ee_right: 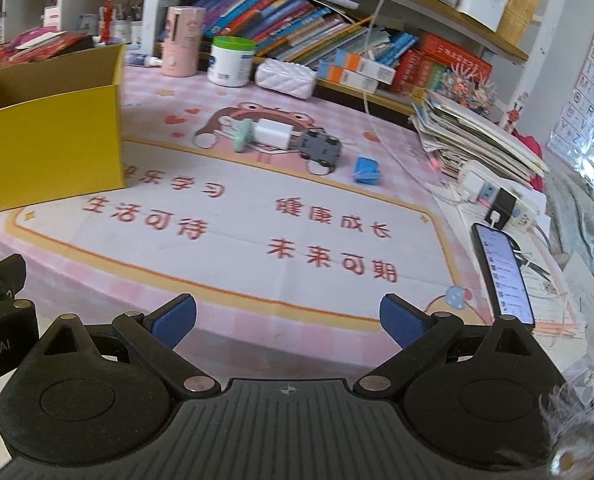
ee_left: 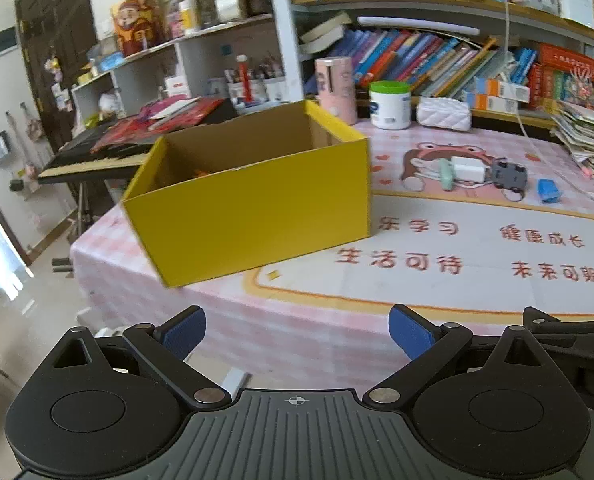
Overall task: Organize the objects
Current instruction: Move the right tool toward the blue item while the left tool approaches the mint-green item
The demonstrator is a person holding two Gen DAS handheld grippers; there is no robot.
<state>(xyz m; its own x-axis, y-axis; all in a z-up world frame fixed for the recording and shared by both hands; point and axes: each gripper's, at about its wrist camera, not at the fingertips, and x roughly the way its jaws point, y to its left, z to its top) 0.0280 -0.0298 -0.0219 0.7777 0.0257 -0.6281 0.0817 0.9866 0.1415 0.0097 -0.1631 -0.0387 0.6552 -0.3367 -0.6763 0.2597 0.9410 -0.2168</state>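
We hold the left tool (ee_left: 297,336) and the right tool (ee_right: 288,320) just short of the near edge of the worktop (ee_right: 233,320), each with its blue-padded fingers spread wide and nothing between them. The open yellow cardboard box (ee_left: 253,216) stands at the worktop's left near corner, with its base close to the left edge. Between the box and the stack of papers (ee_right: 477,136) on the right lies a broad bare stretch of pink checked mat printed with red characters. Four small items sit in a row on the cartoon print beyond that stretch: one mint-green plastic piece (ee_right: 244,135), one white charger block (ee_right: 273,133) touching it, one grey wheeled toy chassis (ee_right: 320,147) just beside that, and one blue plastic piece (ee_right: 367,170) a little apart to the right. Against the bookshelf stand one pink cylindrical tin (ee_left: 335,90), one white jar with a green lid (ee_left: 390,105) and one white quilted pouch (ee_left: 443,114). Only the right wrist view shows the lit smartphone (ee_right: 503,276) and white power strip (ee_right: 501,196) at the right edge; only the left wrist view shows the black keyboard (ee_left: 93,160), the floor past the left edge, and something orange inside the box, too hidden to identify.
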